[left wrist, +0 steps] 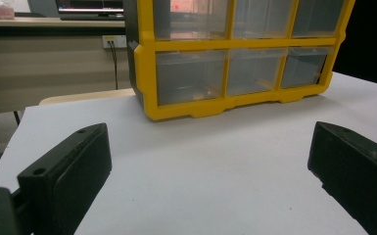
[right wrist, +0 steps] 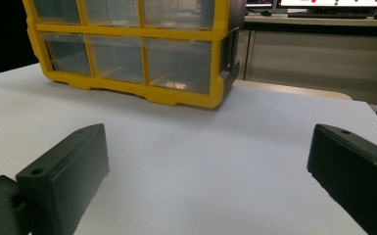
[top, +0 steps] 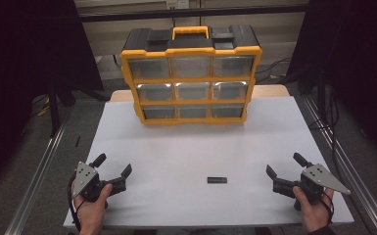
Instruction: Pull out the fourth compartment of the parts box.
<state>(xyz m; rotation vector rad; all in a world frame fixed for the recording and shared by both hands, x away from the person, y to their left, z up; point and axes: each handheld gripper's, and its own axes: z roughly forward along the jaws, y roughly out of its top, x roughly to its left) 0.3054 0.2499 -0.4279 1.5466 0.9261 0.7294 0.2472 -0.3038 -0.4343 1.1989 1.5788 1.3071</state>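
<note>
Two grippers sit low on my screen, one at each near corner of the desk, a white, matte board with a bare wooden edge showing at its far side. My left gripper rests at about 8 o'clock with its jaws spread wide and nothing between them; its own view shows bare white surface in the gap. My right gripper lies at about 4 o'clock, jaws equally wide apart and empty. Each is held by a hand that comes in from the bottom edge.

Between them, slightly toward the right gripper at roughly 5 o'clock from the desk's centre, lies a small black block, flat on the white surface and apart from both grippers.

At 12 o'clock stands a yellow organiser with a black top, a yellow handle and three rows of three clear drawers, upright at the desk's far edge.

Around the desk I see grey floor, metal rails running along both sides, dark curtains at left and right, and cables trailing on the floor. Behind the organiser, the gripper views show a long counter with monitors on it.
</note>
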